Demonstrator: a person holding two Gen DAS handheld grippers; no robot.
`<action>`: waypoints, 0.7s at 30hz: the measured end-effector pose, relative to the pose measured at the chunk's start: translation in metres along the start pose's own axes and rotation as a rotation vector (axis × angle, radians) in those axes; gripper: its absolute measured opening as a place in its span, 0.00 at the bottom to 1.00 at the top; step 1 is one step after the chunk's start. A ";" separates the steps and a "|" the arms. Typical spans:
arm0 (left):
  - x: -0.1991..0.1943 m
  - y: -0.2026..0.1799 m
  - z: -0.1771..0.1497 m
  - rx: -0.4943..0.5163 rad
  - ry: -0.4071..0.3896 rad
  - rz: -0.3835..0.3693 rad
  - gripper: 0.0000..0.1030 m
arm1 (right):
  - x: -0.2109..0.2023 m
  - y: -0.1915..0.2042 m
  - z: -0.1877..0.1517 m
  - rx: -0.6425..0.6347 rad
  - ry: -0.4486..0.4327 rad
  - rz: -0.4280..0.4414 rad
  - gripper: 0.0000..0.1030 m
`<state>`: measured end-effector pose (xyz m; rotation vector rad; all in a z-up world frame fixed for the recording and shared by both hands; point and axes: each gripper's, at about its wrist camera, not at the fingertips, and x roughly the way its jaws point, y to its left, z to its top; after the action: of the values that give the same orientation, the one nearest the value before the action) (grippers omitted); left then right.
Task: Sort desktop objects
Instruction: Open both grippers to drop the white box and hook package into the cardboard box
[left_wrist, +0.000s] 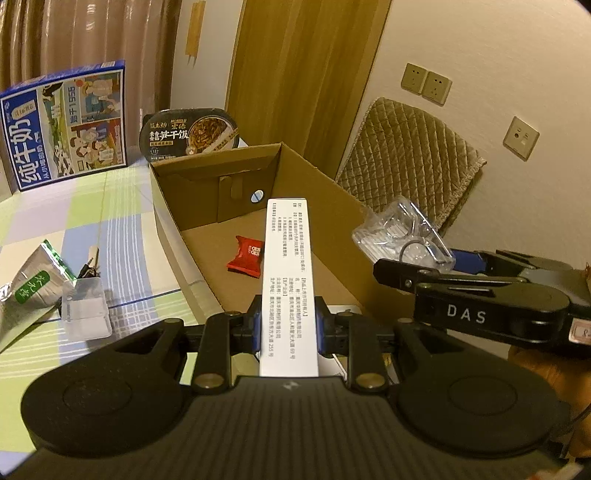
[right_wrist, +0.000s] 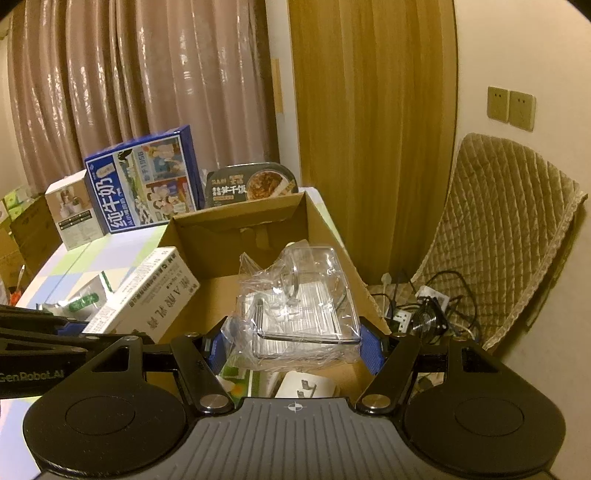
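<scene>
My left gripper is shut on a long white printed box and holds it over the open cardboard box. The white box also shows in the right wrist view. My right gripper is shut on a clear plastic package and holds it over the same cardboard box. In the left wrist view the right gripper comes in from the right with the clear package. A red snack packet lies on the box floor.
On the checked tablecloth lie a green-and-silver pouch and a small clear bag with cables. A blue milk carton and a black meal tray stand behind. A quilted chair and tangled cables are at the right.
</scene>
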<state>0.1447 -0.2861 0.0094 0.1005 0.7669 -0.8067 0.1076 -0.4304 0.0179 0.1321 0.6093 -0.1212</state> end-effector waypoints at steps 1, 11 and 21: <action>0.002 0.001 0.000 -0.004 0.004 -0.004 0.21 | 0.001 0.000 0.000 0.001 0.001 0.000 0.64; 0.011 0.007 0.004 -0.025 -0.017 0.009 0.41 | 0.004 -0.003 0.000 0.010 0.007 0.003 0.64; -0.016 0.030 -0.015 -0.112 -0.048 0.050 0.41 | 0.006 -0.001 0.005 0.019 0.002 0.034 0.64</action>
<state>0.1493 -0.2494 0.0031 -0.0004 0.7597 -0.7150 0.1148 -0.4328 0.0183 0.1606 0.6074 -0.0938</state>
